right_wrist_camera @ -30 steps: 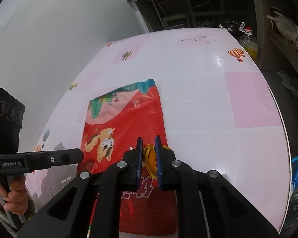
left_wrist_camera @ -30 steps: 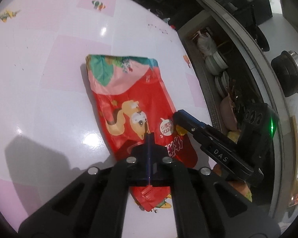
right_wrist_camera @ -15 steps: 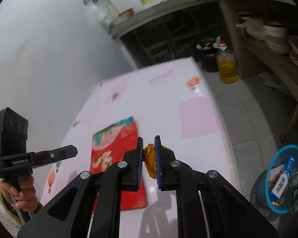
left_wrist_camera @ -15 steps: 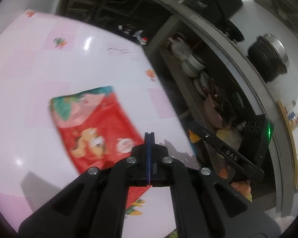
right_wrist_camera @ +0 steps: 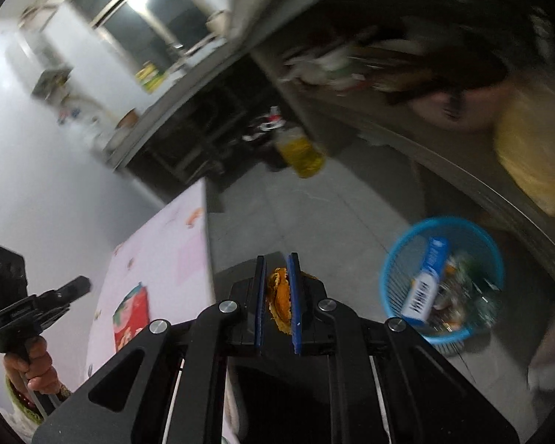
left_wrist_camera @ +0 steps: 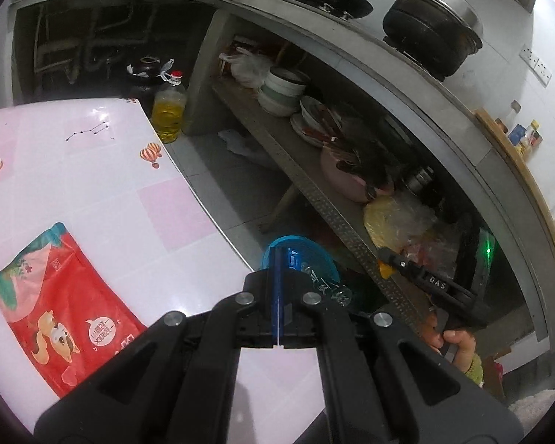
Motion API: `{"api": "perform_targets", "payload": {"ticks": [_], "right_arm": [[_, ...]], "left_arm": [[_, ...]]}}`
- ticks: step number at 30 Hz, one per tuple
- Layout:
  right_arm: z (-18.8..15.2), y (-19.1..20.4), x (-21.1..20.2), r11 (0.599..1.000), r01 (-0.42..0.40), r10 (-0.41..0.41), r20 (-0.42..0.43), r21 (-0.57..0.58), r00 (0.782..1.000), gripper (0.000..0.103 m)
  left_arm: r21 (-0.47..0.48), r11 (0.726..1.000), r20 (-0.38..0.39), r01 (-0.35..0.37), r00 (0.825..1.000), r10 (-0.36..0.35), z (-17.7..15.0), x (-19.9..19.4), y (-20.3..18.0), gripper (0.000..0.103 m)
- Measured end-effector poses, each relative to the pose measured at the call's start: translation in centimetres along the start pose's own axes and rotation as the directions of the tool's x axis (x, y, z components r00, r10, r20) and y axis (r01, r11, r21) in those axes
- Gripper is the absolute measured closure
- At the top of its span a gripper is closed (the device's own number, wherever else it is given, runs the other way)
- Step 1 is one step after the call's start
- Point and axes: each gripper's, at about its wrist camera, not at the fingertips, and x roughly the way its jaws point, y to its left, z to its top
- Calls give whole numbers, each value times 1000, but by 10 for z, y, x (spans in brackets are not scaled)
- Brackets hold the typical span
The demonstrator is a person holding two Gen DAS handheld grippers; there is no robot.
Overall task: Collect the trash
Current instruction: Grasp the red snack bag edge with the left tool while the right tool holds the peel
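A: What is the biggest thing showing?

B: The table (left_wrist_camera: 92,192) is filling the left side of the left wrist view; it is white and pink with little balloon pictures on it. Beside it, the grey floor (right_wrist_camera: 314,214) is running along under a long shelf (left_wrist_camera: 314,185) that is holding bowls and bags.

A: And what is lying on the table?

B: A red snack bag (left_wrist_camera: 55,307) is lying flat near the table's front edge; nothing is touching it.

A: Where is the bin?

B: A blue basket (right_wrist_camera: 392,296) is sitting on the floor, near the shelf and apart from the table; it is holding a blue and white box (right_wrist_camera: 425,285) and other bits, which are too blurry to name.

A: What are the claws doing?

B: The left gripper (left_wrist_camera: 278,296) is squeezing tight with nothing in it; its blue pads are pressing together; it is hanging over the table edge. The right gripper (right_wrist_camera: 277,296) is pinching an orange peel (right_wrist_camera: 279,296) between its pads, which are sitting only a little apart; it is hanging over the floor, between the table and the basket.
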Motion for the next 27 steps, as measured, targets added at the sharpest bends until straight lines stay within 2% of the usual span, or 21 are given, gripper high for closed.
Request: {"api": "perform_targets", "payload": {"ticks": [2, 5, 6, 8, 9, 11, 12, 13, 14, 15, 17, 19, 20, 22, 27], "right_arm": [[-4, -10, -3, 1000, 8, -8, -3, 14, 1000, 91], [-6, -13, 1, 1000, 6, -6, -13, 5, 1000, 91], [-7, -11, 3, 1000, -2, 2, -16, 1, 1000, 91], [-9, -7, 8, 999, -34, 34, -29, -5, 999, 91], [-11, -6, 11, 999, -50, 50, -38, -6, 998, 91], [-13, 6, 23, 995, -94, 93, -71, -14, 993, 91], [-13, 15, 31, 992, -125, 122, -93, -21, 988, 91], [-14, 25, 37, 988, -153, 149, -111, -31, 983, 91], [-17, 35, 41, 984, -176, 170, -125, -39, 977, 91], [-19, 46, 47, 977, -208, 200, -143, -47, 969, 91], [-24, 76, 62, 953, -297, 281, -201, -58, 938, 91], [-33, 111, 78, 929, -359, 323, -270, -95, 907, 91], [-38, 128, 86, 916, -383, 333, -305, -120, 892, 91], [-53, 164, 106, 887, -426, 337, -381, -178, 861, 91], [-82, 207, 147, 865, -431, 263, -501, -256, 824, 91]], "left_arm": [[1, 999, 7, -32, 999, 32, -2, -8, 3, 103], [-55, 990, 20, -127, 992, 128, -13, -33, 28, 103], [-102, 977, 21, -186, 982, 189, -21, -47, 46, 100], [-170, 950, 21, -261, 963, 269, -31, -64, 70, 86], [-219, 926, 14, -308, 948, 318, -40, -74, 87, 80], [-312, 874, -29, -372, 923, 383, -56, -86, 118, 74], [-336, 863, -46, -378, 921, 386, -61, -87, 127, 65], [-366, 850, -72, -380, 922, 381, -68, -85, 139, 59], [-387, 843, -92, -373, 925, 368, -74, -82, 147, 59], [-435, 830, -120, -348, 936, 330, -81, -76, 160, 59], [-508, 802, -147, -314, 949, 278, -90, -65, 173, 59], [-538, 790, -148, -294, 956, 254, -96, -58, 181, 59], [-547, 785, -150, -291, 957, 250, -98, -55, 183, 59], [-547, 793, -125, -270, 962, 241, -99, -52, 183, 59], [-582, 794, -84, -176, 984, 156, -106, -50, 188, 60]]}}
